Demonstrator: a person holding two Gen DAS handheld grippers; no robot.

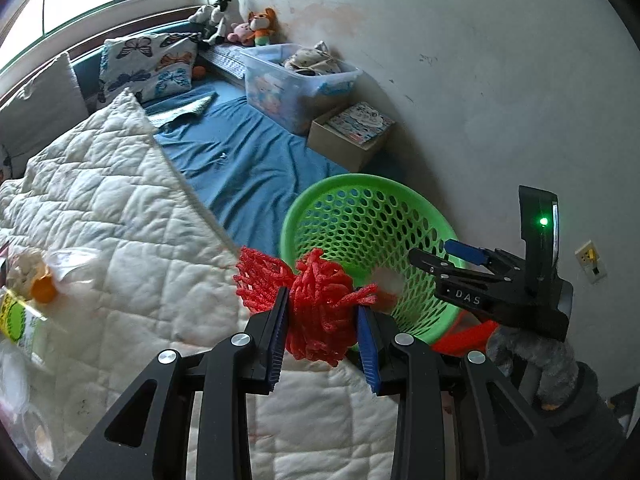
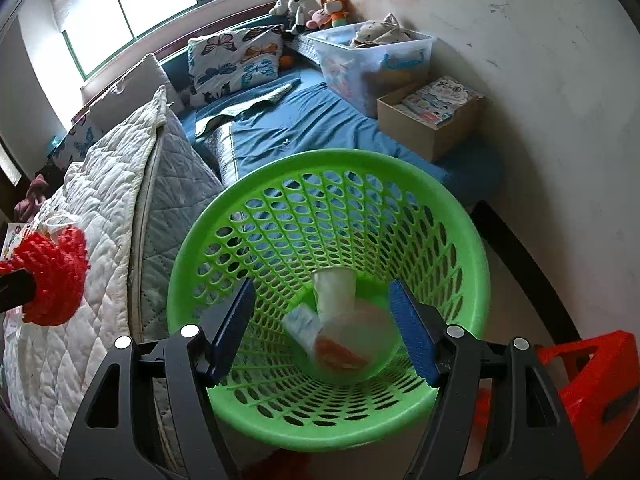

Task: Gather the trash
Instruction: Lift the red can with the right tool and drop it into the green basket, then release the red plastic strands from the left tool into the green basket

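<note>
Gripping a red foam net (image 1: 320,312) over the white quilt (image 1: 120,240), the left gripper (image 1: 322,316) sits left of the green basket (image 2: 472,248). Above it, the right gripper (image 2: 322,304) hangs released; 1 paper cup (image 2: 336,288) lies inside.

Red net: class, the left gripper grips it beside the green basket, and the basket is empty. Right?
Not quite. The left gripper does grip the red net beside the green basket, but the right wrist view shows trash already lying inside.
</note>
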